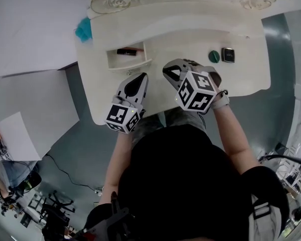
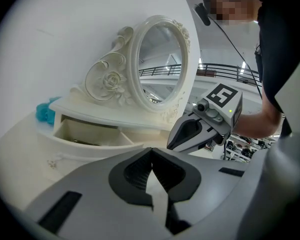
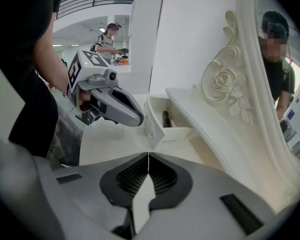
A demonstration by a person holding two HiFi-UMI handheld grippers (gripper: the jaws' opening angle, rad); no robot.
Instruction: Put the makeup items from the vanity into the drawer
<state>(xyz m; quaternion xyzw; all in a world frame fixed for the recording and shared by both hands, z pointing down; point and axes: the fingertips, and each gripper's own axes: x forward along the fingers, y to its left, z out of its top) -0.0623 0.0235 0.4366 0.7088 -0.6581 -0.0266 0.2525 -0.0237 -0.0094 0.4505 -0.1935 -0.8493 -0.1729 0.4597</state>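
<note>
The left gripper (image 1: 139, 79) and right gripper (image 1: 168, 72) both had fingers pressed together, empty. Left unopened, the right gripper might have shoved the green pot (image 1: 213, 56) at its two o'clock aside instead of grasping it.

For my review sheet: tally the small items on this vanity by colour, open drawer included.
Dark: 2 (stick in the drawer, square case on top)
Green: 1 (round item)
Teal: 1 (object at the far left)
Total: 4
</note>
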